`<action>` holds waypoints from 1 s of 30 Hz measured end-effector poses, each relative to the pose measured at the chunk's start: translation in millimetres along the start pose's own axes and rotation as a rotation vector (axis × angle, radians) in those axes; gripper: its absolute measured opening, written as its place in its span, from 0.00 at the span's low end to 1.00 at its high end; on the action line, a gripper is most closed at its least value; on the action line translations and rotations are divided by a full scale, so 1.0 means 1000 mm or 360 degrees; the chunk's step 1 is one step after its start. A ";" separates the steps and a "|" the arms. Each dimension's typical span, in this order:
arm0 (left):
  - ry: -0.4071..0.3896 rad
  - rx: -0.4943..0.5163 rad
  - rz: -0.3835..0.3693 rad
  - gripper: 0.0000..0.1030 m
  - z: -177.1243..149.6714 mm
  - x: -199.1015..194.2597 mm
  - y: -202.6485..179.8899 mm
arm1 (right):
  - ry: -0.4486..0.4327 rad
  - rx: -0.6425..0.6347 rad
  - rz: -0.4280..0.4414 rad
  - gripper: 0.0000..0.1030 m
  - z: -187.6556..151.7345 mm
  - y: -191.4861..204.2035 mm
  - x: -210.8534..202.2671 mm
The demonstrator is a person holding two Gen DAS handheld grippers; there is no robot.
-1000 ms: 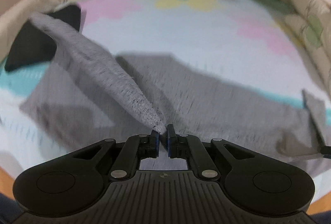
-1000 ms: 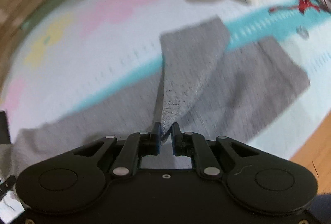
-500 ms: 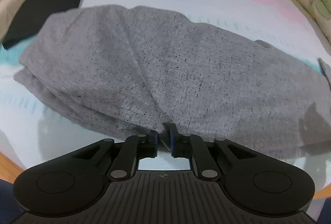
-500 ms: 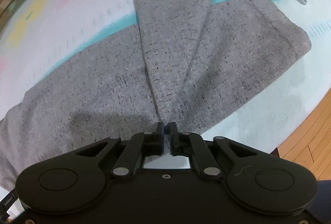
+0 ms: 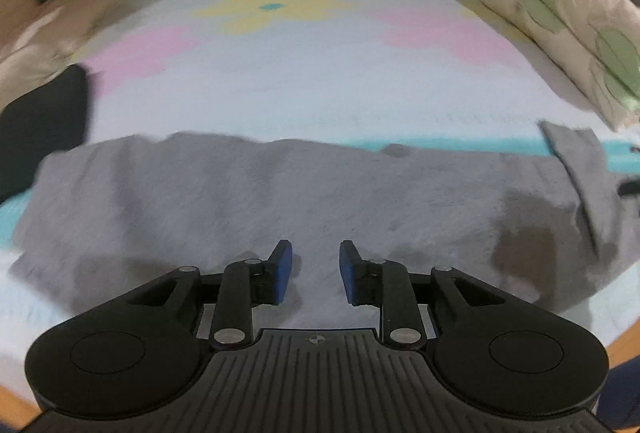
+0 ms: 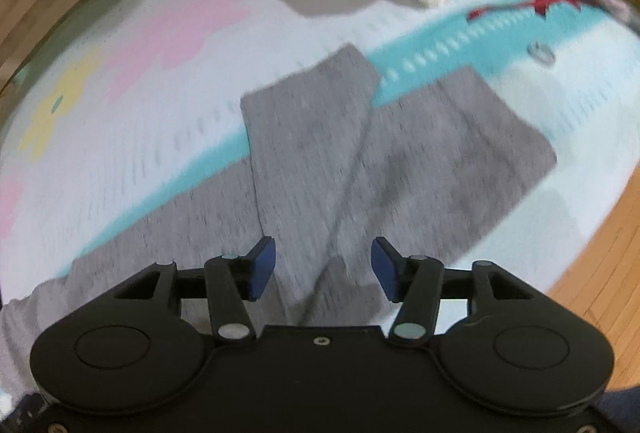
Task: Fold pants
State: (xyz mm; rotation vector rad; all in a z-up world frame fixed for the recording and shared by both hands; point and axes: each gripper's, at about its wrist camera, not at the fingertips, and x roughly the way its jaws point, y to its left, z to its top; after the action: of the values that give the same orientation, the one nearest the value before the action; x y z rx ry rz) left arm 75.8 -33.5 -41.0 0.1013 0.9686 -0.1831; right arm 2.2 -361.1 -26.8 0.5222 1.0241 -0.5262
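Hovering with fingers apart, both grippers (image 5: 315, 271) (image 6: 323, 269) should regrip the pants (image 5: 248, 193) at mid-frame corners, evenly.

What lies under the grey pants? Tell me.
The grey pants lie on a pastel mat; its teal stripe runs under them. One leg overlaps the other. The covered mat is hidden. Both grippers are open.

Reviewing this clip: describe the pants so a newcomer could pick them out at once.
On the pastel flowered mat, just ahead of both open grippers, lie the grey pants. They are the only heathered grey garment there, one leg crossed over the other, unlike the black cloth at the far left.
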 end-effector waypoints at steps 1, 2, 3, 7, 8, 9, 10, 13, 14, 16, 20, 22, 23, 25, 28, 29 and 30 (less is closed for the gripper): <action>0.0028 0.0025 -0.0032 0.25 0.002 0.009 -0.005 | -0.0012 -0.0031 -0.0016 0.58 0.002 0.005 0.002; 0.0063 0.0044 -0.0056 0.25 0.004 0.020 -0.009 | -0.0029 -0.0080 -0.0044 0.58 0.008 0.014 0.005; 0.0107 0.0058 -0.0078 0.25 0.004 0.031 -0.013 | -0.0045 -0.0116 -0.0068 0.58 0.011 0.021 0.007; 0.0266 0.0050 -0.0100 0.25 -0.012 0.066 -0.018 | -0.0122 -0.0282 -0.0174 0.58 0.027 0.050 0.025; 0.0229 0.0037 -0.0107 0.26 -0.016 0.069 -0.016 | -0.0132 -0.0313 -0.0196 0.58 0.030 0.058 0.031; 0.0184 0.0039 -0.0108 0.27 -0.018 0.068 -0.016 | -0.0140 -0.0348 -0.0217 0.58 0.034 0.066 0.040; 0.0189 0.0049 -0.0110 0.27 -0.018 0.068 -0.016 | -0.0144 -0.0370 -0.0226 0.58 0.036 0.072 0.045; 0.0178 0.0041 -0.0140 0.28 -0.020 0.071 -0.013 | -0.0145 -0.0436 -0.0259 0.58 0.039 0.090 0.068; 0.0175 0.0030 -0.0149 0.28 -0.021 0.071 -0.011 | -0.0139 -0.0458 -0.0270 0.58 0.039 0.095 0.075; 0.0179 0.0021 -0.0155 0.28 -0.021 0.071 -0.010 | -0.0112 -0.0495 -0.0318 0.58 0.037 0.105 0.090; 0.0189 0.0000 -0.0167 0.30 -0.018 0.071 -0.005 | -0.0037 -0.0507 -0.0425 0.51 0.036 0.111 0.118; 0.0197 -0.0020 -0.0179 0.30 -0.017 0.073 -0.003 | -0.0066 -0.0486 -0.0422 0.10 0.037 0.107 0.116; 0.0201 -0.0028 -0.0185 0.30 -0.013 0.071 0.002 | -0.0051 -0.0502 -0.0461 0.03 0.039 0.106 0.113; 0.0204 -0.0045 -0.0196 0.30 -0.011 0.071 0.007 | -0.0072 -0.0481 -0.0423 0.03 0.045 0.099 0.097; 0.0206 -0.0059 -0.0203 0.30 -0.013 0.071 0.013 | -0.0132 -0.0361 -0.0347 0.04 0.052 0.071 0.061; 0.0206 -0.0059 -0.0201 0.30 -0.013 0.071 0.013 | -0.0147 -0.0322 -0.0331 0.04 0.054 0.059 0.049; 0.0207 -0.0057 -0.0198 0.30 -0.013 0.071 0.014 | -0.0159 -0.0275 -0.0323 0.04 0.055 0.043 0.038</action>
State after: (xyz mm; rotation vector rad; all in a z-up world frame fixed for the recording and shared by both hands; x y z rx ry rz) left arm 107.0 -25.4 -107.1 0.0204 1.1080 -0.2760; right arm 81.2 -368.6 -30.7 0.2374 1.0217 -0.6307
